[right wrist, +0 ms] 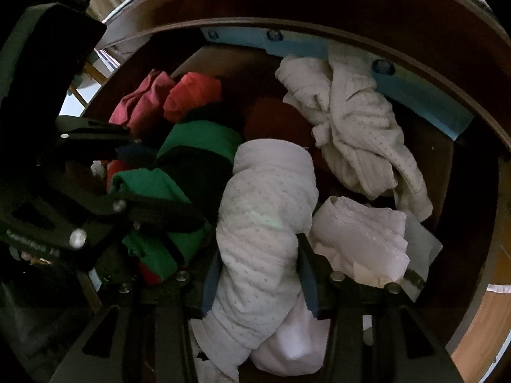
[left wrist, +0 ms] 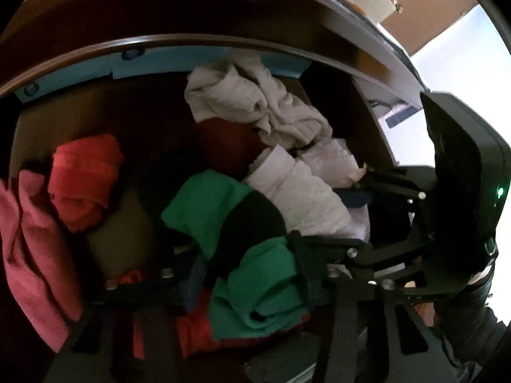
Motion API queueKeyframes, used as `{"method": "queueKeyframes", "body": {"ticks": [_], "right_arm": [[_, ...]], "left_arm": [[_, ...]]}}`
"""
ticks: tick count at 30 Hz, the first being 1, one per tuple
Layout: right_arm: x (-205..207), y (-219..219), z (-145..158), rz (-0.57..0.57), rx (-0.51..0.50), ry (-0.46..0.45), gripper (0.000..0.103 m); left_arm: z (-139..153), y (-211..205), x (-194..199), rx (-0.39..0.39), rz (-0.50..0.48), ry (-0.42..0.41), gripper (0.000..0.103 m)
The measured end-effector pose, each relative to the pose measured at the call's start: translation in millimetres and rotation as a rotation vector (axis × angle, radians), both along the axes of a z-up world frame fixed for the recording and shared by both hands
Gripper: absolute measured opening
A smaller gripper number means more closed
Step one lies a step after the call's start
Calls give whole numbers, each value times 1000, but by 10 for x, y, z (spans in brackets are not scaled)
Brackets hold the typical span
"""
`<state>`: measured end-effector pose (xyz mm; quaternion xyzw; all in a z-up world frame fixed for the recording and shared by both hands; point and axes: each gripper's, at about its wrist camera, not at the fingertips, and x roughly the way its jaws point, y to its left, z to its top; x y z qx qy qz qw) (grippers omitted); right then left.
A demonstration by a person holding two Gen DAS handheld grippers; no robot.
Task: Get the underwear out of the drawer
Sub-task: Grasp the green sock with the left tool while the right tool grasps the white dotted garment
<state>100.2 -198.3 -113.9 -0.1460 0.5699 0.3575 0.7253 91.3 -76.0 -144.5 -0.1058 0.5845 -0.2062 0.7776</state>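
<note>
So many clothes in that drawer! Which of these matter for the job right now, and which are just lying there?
In the job:
right tool, astride the white dotted roll
left tool, at the green garment
wooden drawer

Just lying there:
crumpled white garment
orange-red roll
pink garment
folded white piece
</note>
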Motion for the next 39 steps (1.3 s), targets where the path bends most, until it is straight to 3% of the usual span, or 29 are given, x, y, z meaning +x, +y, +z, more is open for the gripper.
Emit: {"method": "queueKeyframes", "body": {"ticks": [7,20,25,39], "right_arm": [[-45,-90,104,-12,53,-45,39],[-150,-180,286,-14,102,-172,36],[-248,-174,358,3,103,-257,36],[-350,-234,463,4,168,-356,36]], "left_arm": [[101,62,-128,6,9,-98,31],[257,155,-337,48,64,-280,28],[314,183,-446,64,70,-326,27],[419,258,-552,80,108,-406,27]]}}
